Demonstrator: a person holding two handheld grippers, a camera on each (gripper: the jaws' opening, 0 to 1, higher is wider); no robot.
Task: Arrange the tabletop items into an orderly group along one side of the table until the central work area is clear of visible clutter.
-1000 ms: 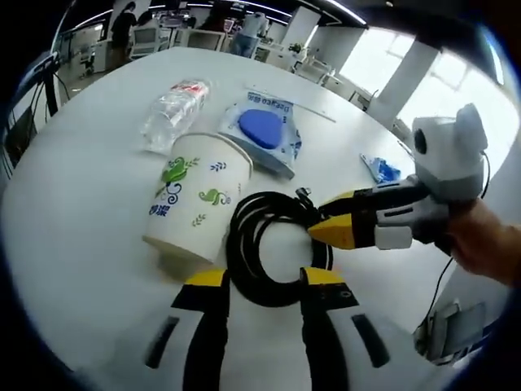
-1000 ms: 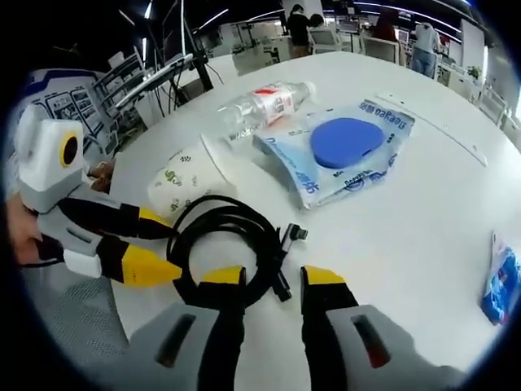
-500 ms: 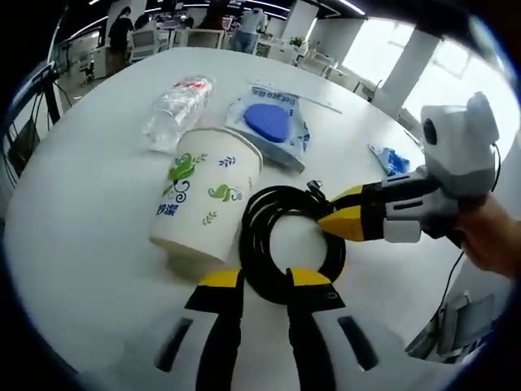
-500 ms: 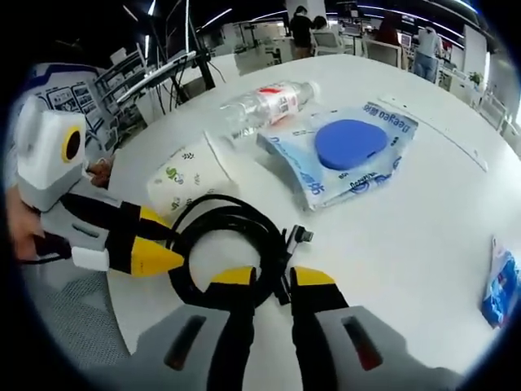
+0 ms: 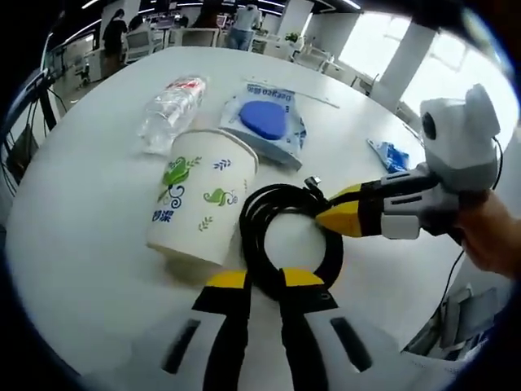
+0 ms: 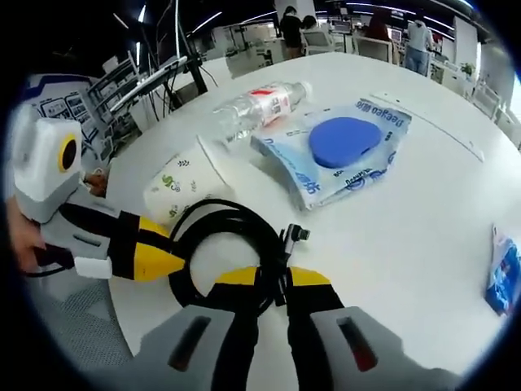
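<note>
White round table [image 5: 73,212], near edge: left gripper [image 5: 264,281] and right gripper [image 6: 273,277] both clamped on coiled black cable [image 5: 289,236] beside paper cup [image 5: 199,195].

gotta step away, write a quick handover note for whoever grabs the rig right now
Left gripper: shut on the black cable coil, near side. Right gripper: shut on the coil's opposite side.
Paper cup stands beside the coil. Plastic bottle lies behind it, blue-and-white pouch next to that. Small blue packet sits apart near the table edge.
Done: coil gripped.
Left: move everything to one side.
</note>
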